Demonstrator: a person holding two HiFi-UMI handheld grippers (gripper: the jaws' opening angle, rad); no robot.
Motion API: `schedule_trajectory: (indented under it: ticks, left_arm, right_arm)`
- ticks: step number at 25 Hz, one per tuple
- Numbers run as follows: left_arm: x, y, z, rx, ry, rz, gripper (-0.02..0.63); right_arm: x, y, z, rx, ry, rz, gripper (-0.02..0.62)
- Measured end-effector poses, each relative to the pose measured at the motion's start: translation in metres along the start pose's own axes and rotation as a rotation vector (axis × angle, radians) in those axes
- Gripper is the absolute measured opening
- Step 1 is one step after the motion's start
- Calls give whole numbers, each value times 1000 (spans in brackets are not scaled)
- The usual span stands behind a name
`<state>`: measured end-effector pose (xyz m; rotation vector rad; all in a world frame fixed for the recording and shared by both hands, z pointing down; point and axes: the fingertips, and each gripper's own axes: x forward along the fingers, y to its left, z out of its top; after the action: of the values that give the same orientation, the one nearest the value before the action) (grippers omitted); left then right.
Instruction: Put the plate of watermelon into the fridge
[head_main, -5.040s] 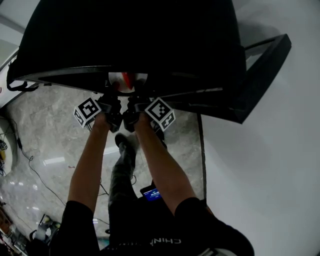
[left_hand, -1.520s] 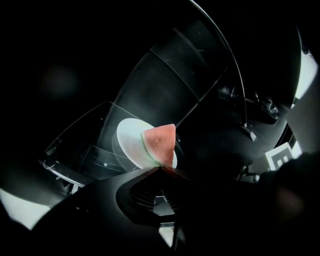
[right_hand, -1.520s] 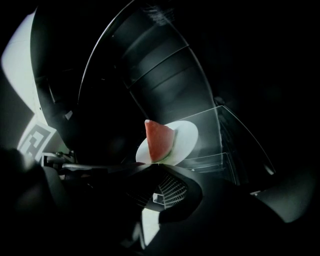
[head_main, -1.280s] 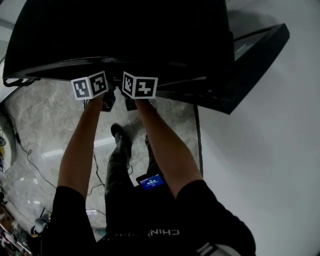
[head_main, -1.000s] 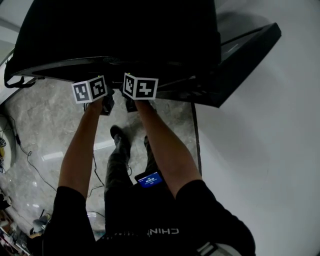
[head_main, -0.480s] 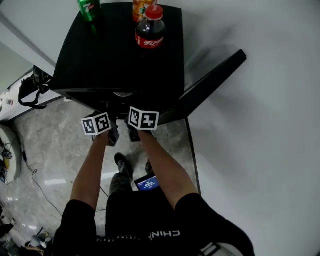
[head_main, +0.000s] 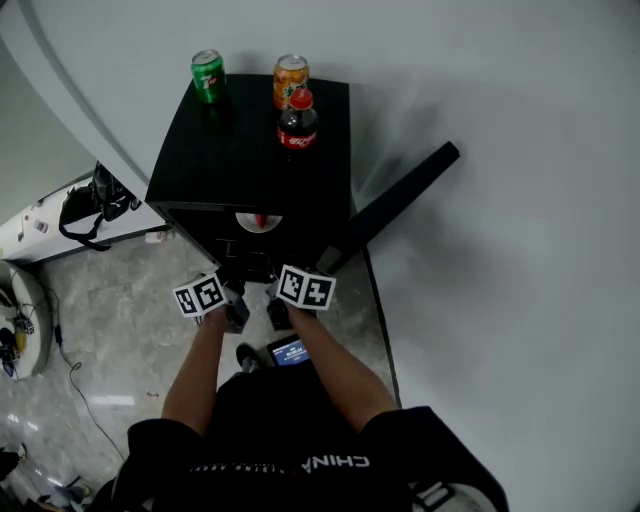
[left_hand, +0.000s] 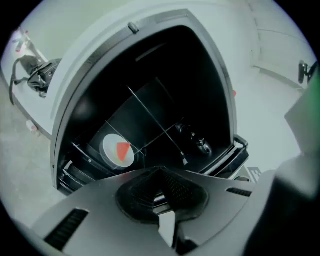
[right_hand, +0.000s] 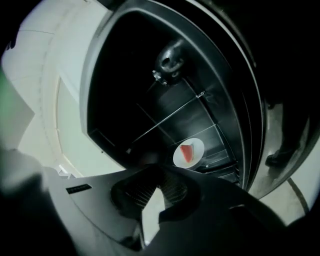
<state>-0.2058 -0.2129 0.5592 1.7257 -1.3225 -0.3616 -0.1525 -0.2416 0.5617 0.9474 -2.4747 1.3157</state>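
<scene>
1. So, the plate (head_main: 259, 221) sits on a shelf inside the fridge (head_main: 250, 150). The red watermelon (left_hand: 122, 149) lies on it.
2. Nothing touches the plate. Both tools are out in front of the fridge, well apart from it.
3. The left gripper (left_hand: 161, 175) has its jaws pressed together. Nothing is between them.
4. The right gripper (right_hand: 157, 180) has its jaws pressed together too, with nothing in them.
5. Both grippers point at the open fridge, and each gripper view shows the plate past its tips.
6. The two bare arms reach forward from black sleeves. They run side by side, close together, with the hands almost level.
7. The grippers hang just outside the front edge of the fridge, near its bottom.
8. The door (head_main: 390, 205) is swung wide open to the right. Its far edge is near the wall (head_main: 520, 250).
9. The wall runs close along the person's right side, so there is little room there.
10. On the left there is more open floor (head_main: 100, 330).
11. On top of the fridge stand a green can (head_main: 208, 76), an orange can (head_main: 290, 80) and a bottle (head_main: 297, 120) with a red cap, all near the back edge.
</scene>
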Motion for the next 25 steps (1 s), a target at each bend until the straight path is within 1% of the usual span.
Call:
schedule_trajectory:
  ticks: [3, 5, 10, 14, 16, 18, 21, 23, 25]
  left_arm:
    - [-7, -4, -2, -8, -19, -13, 12]
    - [-9, -9, -2, 7, -18, -21, 12]
    - [-4, -19, 4, 101, 15, -25, 12]
    - [-8, -18, -4, 167, 41, 8, 12]
    - [-12, -22, -9, 203, 53, 27, 12]
    - [-15, -23, -14, 247, 60, 59, 12]
    - [-16, -26, -27, 324, 82, 108, 12]
    - [-16, -33, -40, 373, 105, 124, 12]
    - [-17, -41, -54, 398, 116, 133, 12]
  right_arm:
    - [-4, 5, 2, -23, -8, 11, 15]
    - [-5, 12, 7, -39, -19, 24, 15]
    - [-5, 21, 17, -73, -36, 35, 15]
    - [-10, 20, 9, -115, -8, 18, 15]
    - [-17, 18, 3, -165, 16, 5, 15]
    - [-23, 16, -2, -244, 45, 2, 15]
    - [-33, 11, -9, -354, 81, 15, 15]
    - [-42, 7, -12, -415, 101, 29, 15]
    - [-51, 4, -15, -455, 120, 56, 15]
